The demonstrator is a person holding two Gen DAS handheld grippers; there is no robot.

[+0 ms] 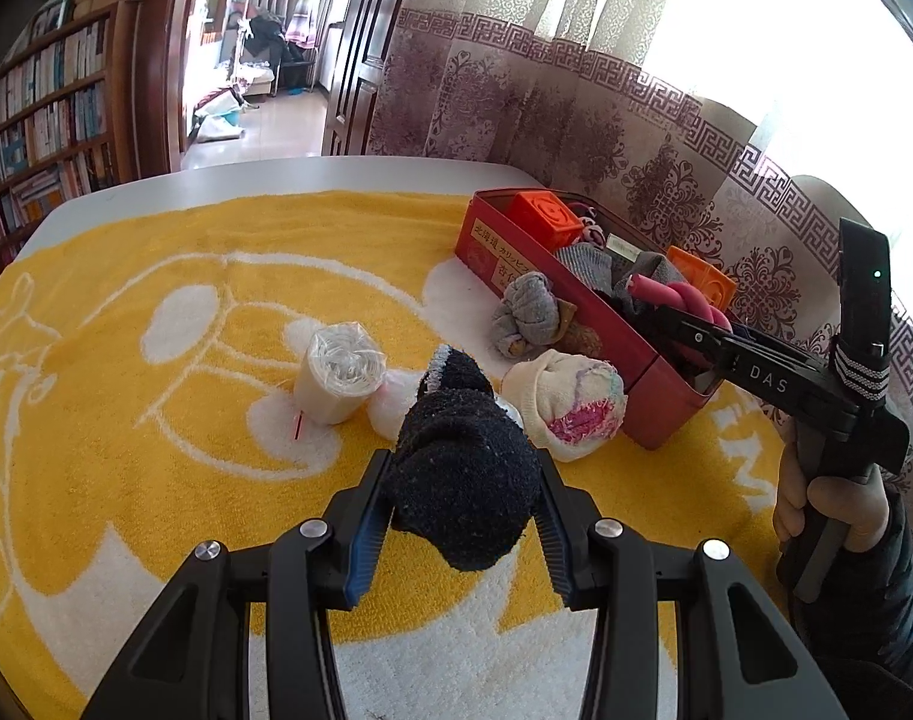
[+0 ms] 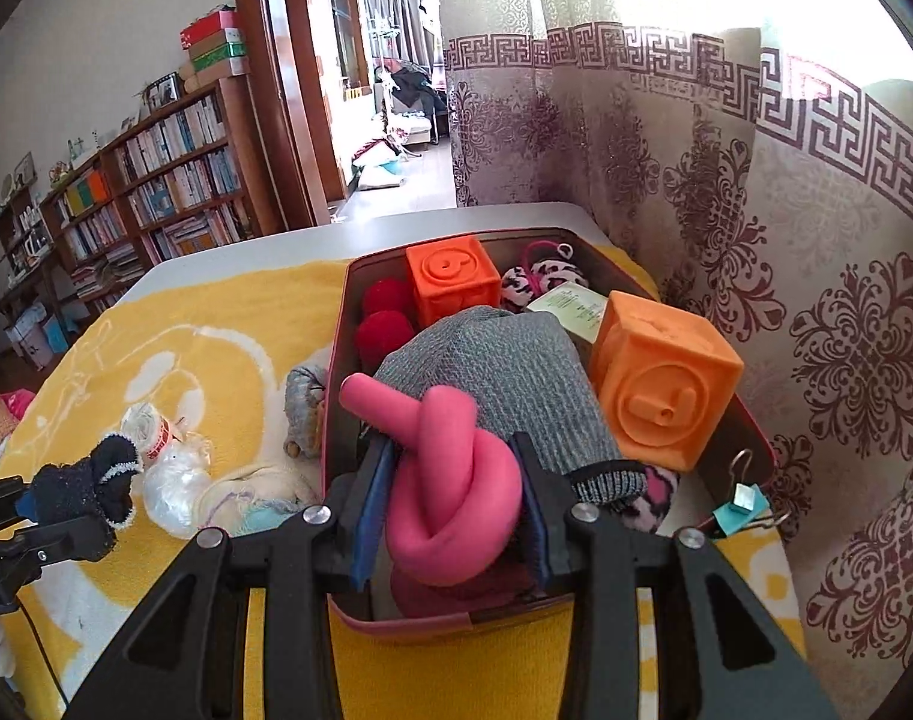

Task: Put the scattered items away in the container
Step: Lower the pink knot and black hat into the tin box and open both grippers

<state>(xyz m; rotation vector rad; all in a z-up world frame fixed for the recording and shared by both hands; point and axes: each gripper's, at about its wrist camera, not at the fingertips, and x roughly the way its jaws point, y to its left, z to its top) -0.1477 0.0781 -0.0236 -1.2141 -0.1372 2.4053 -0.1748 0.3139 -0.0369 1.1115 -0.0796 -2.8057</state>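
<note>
My left gripper is shut on a rolled black sock and holds it above the yellow towel; it also shows in the right wrist view. My right gripper is shut on a knotted pink foam tube, over the near end of the red tin box. The box holds two orange cubes, grey cloth and red balls. A grey sock bundle and a white-pink sock ball lie beside the box.
A roll of clear bags and a crumpled plastic bag lie on the yellow towel. A binder clip hangs on the box rim. Curtains hang behind the table; a bookshelf stands at the left.
</note>
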